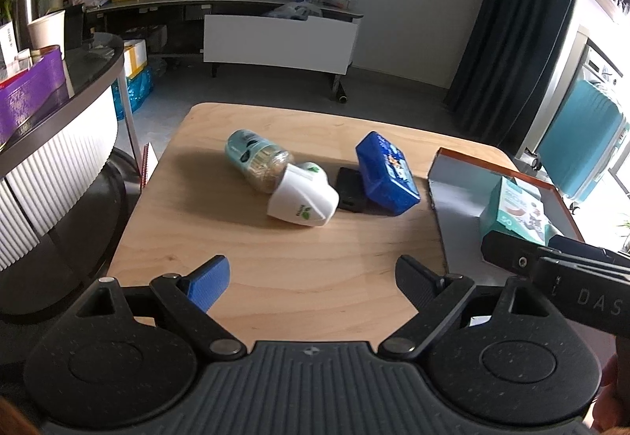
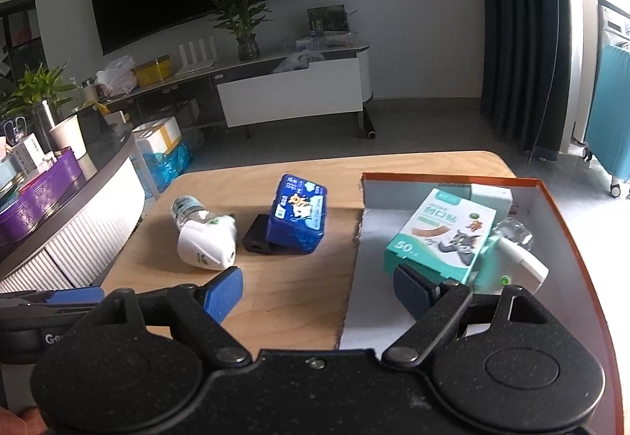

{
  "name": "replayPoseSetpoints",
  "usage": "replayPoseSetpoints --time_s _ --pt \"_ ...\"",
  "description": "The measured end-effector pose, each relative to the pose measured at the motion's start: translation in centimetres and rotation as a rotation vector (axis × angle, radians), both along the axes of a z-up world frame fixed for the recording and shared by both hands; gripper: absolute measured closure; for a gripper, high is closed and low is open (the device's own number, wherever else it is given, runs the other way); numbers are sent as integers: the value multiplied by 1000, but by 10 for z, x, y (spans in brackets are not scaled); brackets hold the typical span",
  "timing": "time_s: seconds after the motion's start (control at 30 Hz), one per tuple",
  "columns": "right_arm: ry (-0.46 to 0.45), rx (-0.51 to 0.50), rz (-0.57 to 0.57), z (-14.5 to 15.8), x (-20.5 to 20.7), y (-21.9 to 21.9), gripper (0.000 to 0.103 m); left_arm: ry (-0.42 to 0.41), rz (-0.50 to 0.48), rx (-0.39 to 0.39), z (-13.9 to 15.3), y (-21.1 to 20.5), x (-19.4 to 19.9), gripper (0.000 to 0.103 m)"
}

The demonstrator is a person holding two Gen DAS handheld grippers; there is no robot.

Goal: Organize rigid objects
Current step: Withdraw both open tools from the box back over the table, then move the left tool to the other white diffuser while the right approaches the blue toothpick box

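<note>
Wooden tabletop [image 1: 275,261] carries what we have yet to sort, and we read it from left to right. Farthest left lies a clear jar [image 1: 256,159] with a pale teal label, on its side, touching a white plastic device [image 1: 303,200] with green leaf marks. Just beside that sits a small black block [image 1: 350,189], and a blue box [image 1: 386,175] leans tilted against it. At the right edge stands the open cardboard box [image 2: 433,195] with an orange rim, already holding a teal plaster carton [image 2: 441,234] and a few white and clear items.

Our left gripper [image 1: 311,277] hovers near the table's front edge, fingers wide apart and holding nothing. Our right gripper [image 2: 319,293] hangs over the edge of the cardboard box, fingers likewise spread and empty.

We judge the next pick is among the four loose things. The blue box is propped, so we should close squarely on its flat sides, lest it slip off the block. The jar may roll.
</note>
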State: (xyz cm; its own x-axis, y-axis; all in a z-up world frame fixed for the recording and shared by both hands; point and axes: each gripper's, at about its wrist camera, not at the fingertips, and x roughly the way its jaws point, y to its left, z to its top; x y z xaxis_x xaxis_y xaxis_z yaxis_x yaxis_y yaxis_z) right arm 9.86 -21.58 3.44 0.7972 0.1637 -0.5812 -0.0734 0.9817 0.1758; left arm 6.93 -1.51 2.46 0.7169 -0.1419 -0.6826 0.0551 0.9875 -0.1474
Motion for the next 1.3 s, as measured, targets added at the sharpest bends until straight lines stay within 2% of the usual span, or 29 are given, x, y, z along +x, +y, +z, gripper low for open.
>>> replayPoseSetpoints --time_s 0.47,1.0,1.3 --pt "20 4 25 -10 12 13 4 9 24 -5 -6 12 8 10" --pt "40 10 17 -19 31 10 4 5 -2 8 -15 11 29 9" --pt "42 19 22 -21 39 8 4 -24 -44 46 -22 4 52 3"
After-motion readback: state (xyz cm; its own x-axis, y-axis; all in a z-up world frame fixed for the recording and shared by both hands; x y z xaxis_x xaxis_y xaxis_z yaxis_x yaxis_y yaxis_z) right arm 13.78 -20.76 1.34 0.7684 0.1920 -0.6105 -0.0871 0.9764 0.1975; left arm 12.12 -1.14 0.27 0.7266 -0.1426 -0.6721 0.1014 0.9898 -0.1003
